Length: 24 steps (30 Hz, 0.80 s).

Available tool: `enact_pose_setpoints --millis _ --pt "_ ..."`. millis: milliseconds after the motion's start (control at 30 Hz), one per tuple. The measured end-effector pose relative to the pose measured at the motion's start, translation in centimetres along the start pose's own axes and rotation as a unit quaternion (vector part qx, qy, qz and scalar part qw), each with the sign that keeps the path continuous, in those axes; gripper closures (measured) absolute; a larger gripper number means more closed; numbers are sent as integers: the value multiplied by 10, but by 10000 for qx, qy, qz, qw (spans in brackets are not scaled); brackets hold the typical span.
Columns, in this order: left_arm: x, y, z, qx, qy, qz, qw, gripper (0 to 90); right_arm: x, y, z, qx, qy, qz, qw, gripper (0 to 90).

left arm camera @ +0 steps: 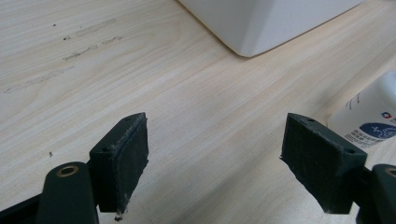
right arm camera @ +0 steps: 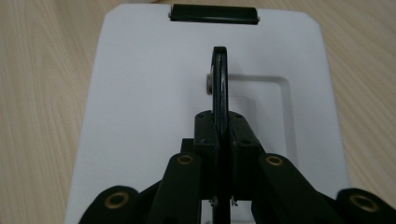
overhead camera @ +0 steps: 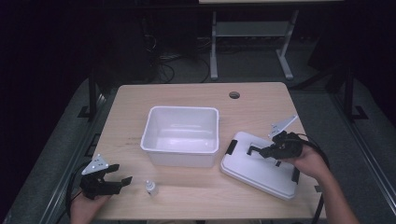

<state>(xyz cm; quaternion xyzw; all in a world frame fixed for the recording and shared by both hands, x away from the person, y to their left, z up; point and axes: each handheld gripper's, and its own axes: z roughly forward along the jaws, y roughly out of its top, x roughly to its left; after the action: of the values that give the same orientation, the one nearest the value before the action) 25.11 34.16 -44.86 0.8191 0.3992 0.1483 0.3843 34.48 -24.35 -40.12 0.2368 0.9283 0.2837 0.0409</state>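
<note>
The white lid (overhead camera: 259,169) lies flat on the wooden table (overhead camera: 187,93), at about four o'clock from the white bin (overhead camera: 181,135) and just beside its right wall. A black handle (right arm camera: 219,93) stands raised out of the recess in the lid's middle, and the right gripper (overhead camera: 256,150) has its jaws closed tight on that handle, edge-on between the pads in the right gripper view. A black latch (right arm camera: 213,12) sits at the lid's far end in that view; a second latch (overhead camera: 230,146) shows at the lid's edge nearest the bin.

Status, as judged: the handle is gripped, but the lid is not on the bin. The bin stands open and looks empty. Lifting the lid, carrying it over and seating it remain to be done, if closing the bin is the aim.

The left gripper (overhead camera: 122,179) rests at the table's near left corner, about seven o'clock from the bin, jaws spread wide with nothing between them. A small white bottle (overhead camera: 150,187) stands just beside it, at about six o'clock from the bin's left corner; its printed label (left arm camera: 373,130) shows past one jaw in the left gripper view.

Obstructions: none lie between lid and bin. The bottle is well clear of that route. A cable hole (overhead camera: 234,95) sits near the table's far edge.
</note>
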Motion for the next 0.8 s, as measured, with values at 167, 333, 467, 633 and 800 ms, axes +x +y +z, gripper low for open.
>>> enact_pose_setpoints --millis 167,333,467,633,800 --pt "0 0 0 15 -4 -3 10000 228 2 -3 6 33 13 39 10000 836" --pt "0 0 0 31 5 14 10000 228 4 -6 7 4 -5 48 10000 834" --pt "-1 0 -1 3 3 0 10000 228 6 -7 4 -65 -11 77 9999 821" --pt "-1 0 -1 -6 1 16 10000 228 12 -5 1 -132 -6 45 9999 781" --pt "-2 0 -1 -3 -7 20 10000 228 18 -5 -1 -192 -2 40 9998 707"
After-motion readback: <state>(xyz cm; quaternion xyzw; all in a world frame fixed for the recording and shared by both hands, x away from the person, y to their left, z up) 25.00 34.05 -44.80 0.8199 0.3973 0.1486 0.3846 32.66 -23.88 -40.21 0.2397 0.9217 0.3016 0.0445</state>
